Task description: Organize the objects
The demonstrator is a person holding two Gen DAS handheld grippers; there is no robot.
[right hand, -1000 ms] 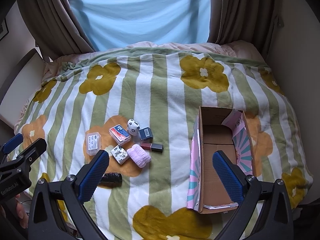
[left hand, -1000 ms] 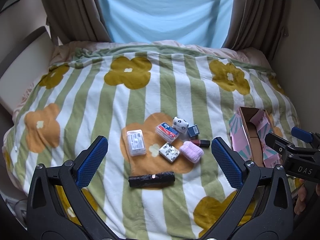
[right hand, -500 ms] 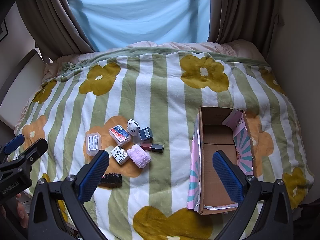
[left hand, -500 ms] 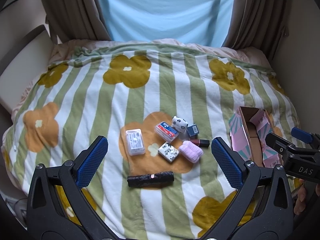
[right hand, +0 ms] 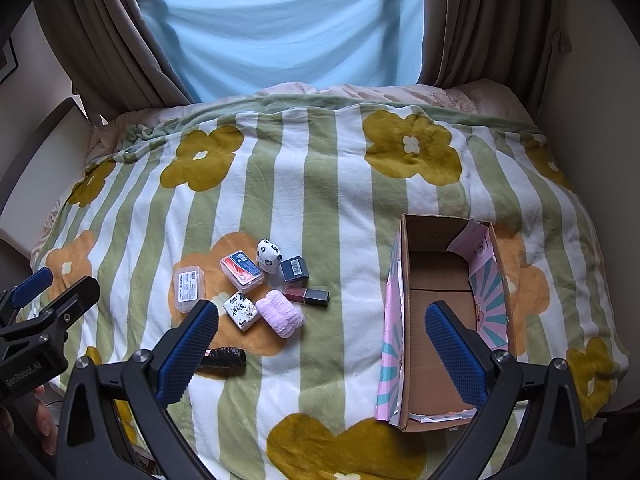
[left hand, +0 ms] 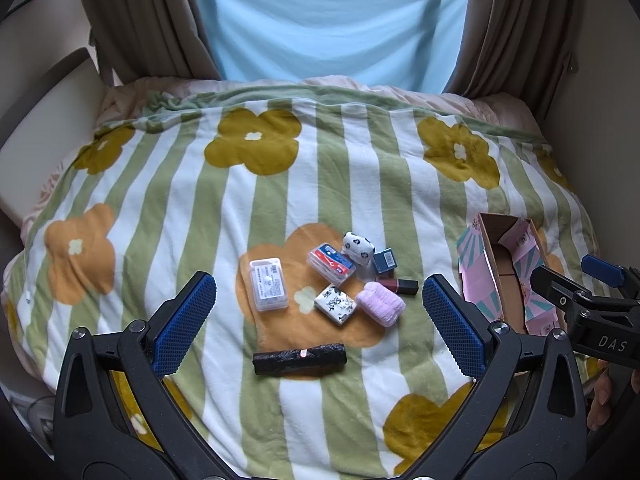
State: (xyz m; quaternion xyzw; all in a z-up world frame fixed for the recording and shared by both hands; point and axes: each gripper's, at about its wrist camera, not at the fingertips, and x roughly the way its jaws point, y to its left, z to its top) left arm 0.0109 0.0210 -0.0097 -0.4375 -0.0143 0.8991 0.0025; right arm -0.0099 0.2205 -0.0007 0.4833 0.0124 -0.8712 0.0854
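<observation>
both the left gripper and right gripper hang spread and empty over the bed. small items cluster beside the cardboard box; the black roll hides partly behind a finger.

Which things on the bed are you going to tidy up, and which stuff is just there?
For the job: cardboard box; clear case; card box; spotted pouch; blue box; lipstick; patterned packet; pink roll; black roll.

Just there: blanket; curtains; blue window sheet.
</observation>
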